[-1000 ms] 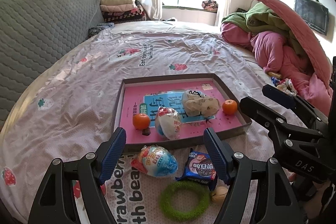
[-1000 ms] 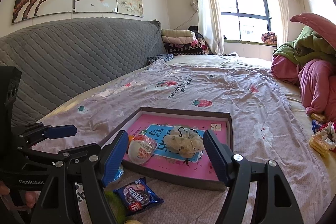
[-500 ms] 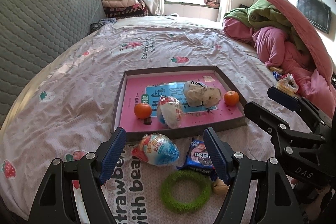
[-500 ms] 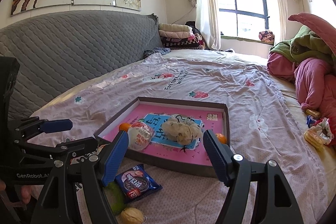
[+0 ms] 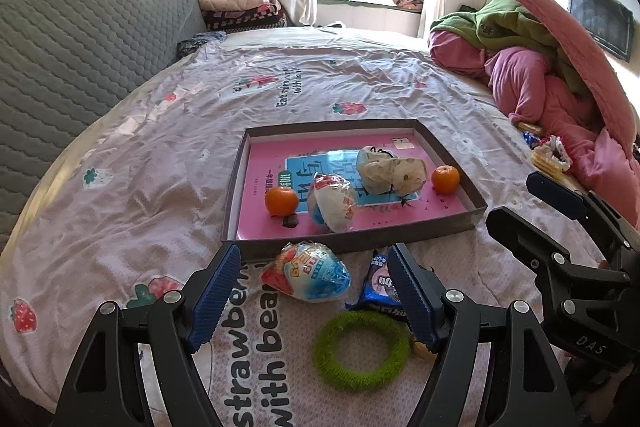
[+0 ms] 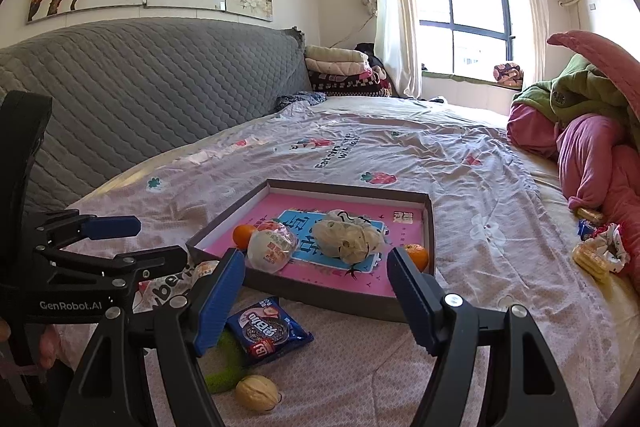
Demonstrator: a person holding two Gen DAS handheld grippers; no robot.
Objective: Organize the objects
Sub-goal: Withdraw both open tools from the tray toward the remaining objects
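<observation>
Left wrist view: the left gripper (image 5: pixel 314 287) is held wide open and empty above a blue egg-shaped snack packet (image 5: pixel 308 271), just before the shallow tray (image 5: pixel 452 223). A green ring (image 5: pixel 362 347) lies nearer.

Right wrist view: the right gripper (image 6: pixel 316 293) is likewise spread and empty; a cookie packet (image 6: pixel 266 329) and walnut (image 6: pixel 257 393) are seen on the bedsheet (image 6: pixel 460 163).

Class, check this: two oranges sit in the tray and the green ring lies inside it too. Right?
Not quite. The oranges are in the tray, but the green ring lies on the bedsheet in front of it, as the left wrist view shows.
</observation>
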